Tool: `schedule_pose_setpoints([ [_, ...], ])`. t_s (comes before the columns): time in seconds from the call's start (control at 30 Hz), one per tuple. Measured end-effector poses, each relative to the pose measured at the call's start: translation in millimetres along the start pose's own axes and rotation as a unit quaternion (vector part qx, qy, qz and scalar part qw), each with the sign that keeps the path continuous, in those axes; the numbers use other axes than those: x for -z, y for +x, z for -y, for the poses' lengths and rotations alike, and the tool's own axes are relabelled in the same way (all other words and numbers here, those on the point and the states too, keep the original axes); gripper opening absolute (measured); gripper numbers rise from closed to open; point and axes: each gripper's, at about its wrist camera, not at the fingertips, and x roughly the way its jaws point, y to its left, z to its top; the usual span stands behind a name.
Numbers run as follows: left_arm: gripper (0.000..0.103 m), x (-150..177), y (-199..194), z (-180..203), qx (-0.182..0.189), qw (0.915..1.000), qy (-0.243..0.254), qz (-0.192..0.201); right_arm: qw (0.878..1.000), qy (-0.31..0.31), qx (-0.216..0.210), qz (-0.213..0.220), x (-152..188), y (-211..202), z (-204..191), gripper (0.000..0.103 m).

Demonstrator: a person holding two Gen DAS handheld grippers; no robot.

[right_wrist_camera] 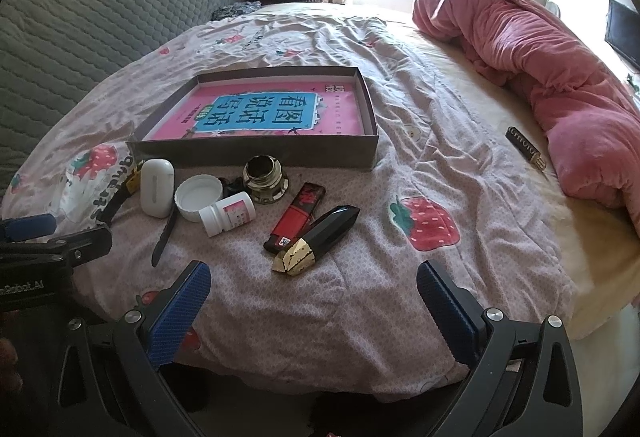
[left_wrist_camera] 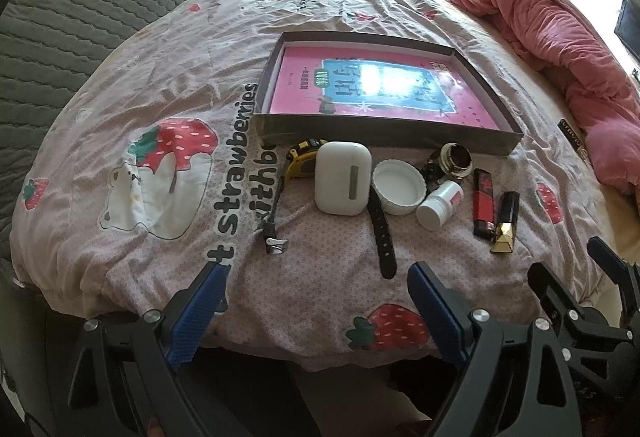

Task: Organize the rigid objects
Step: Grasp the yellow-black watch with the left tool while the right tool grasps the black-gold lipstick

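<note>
Presently, both the left gripper and right gripper are hovering spread and empty. Nearest, the lipstick is lying rigid, light and glossy, best pinched across its black barrel.

Strawberry-print bed bears a shallow box, small items and a pink blanket.

One shallow box sits on the bed, with one pink book inside it. In front of it lie the loose items — one yellow tape measure, one white case, one white cap, one black strap, one small white bottle, one dark round jar, one red lighter and one black-and-gold lipstick. Further off — one pink blanket and one dark narrow item beside it.
</note>
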Motion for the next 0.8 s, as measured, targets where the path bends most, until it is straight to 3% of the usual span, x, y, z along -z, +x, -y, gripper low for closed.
schedule_pose_setpoints([
  [0.6, 0.093, -20.4, 46.6, -49.9, -0.034, 0.9980, -0.050, -0.017, 0.996, 0.048, -0.016, -0.071, 1.7, 47.7, 15.4, 0.103],
  [0.8, 0.077, -38.2, 68.4, -59.0, -0.045, 0.9979, -0.045, -0.008, 0.994, 0.066, -0.008, -0.091, 1.1, 63.6, 17.6, 0.103],
])
